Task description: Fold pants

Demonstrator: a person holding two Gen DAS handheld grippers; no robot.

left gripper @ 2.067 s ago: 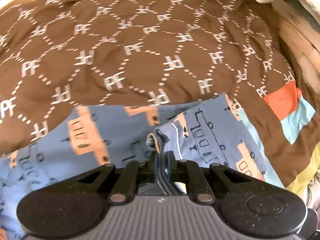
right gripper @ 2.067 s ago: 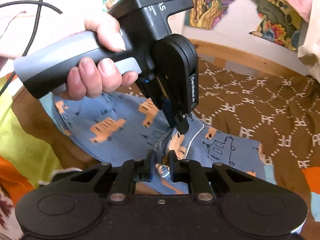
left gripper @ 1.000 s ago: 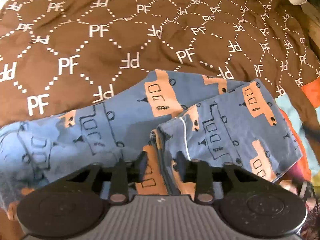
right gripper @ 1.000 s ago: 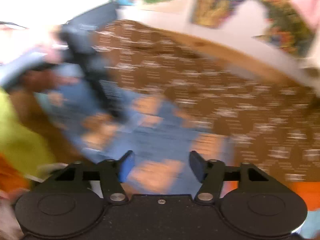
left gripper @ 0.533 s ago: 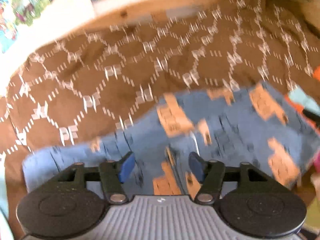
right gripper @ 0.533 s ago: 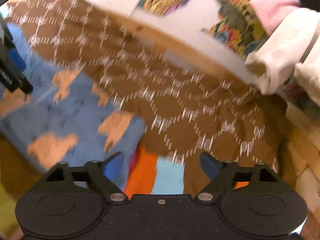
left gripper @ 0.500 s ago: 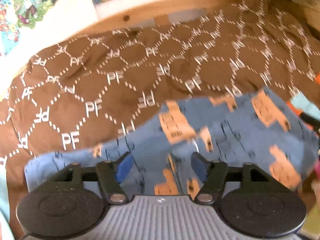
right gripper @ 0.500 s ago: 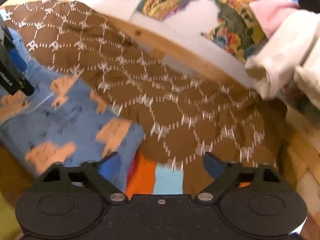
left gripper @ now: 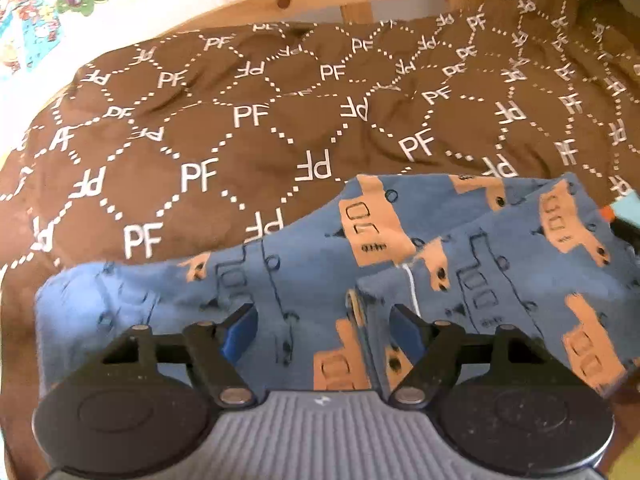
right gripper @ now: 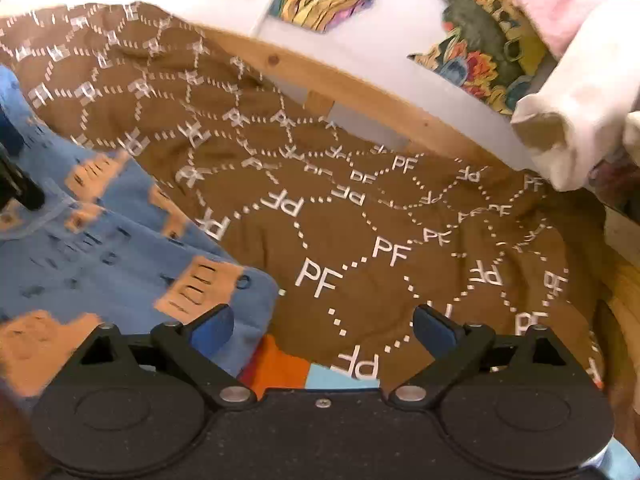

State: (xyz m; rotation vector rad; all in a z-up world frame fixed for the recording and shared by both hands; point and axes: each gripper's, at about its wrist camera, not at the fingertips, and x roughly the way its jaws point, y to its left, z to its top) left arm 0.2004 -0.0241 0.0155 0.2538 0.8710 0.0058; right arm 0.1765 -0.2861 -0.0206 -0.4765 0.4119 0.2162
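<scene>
Pants [left gripper: 400, 264] lie released on the brown blanket [left gripper: 240, 120] — left gripper [left gripper: 324, 330] and right gripper [right gripper: 324, 326], previously pinching fabric, are now spread.

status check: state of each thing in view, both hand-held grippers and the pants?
left hand-held gripper: open, holding nothing, over the pants
right hand-held gripper: open, holding nothing, over the blanket beside the pants' edge
pants: lying folded on the blanket, one layer lapped over another
brown blanket: spread out, wrinkled
</scene>
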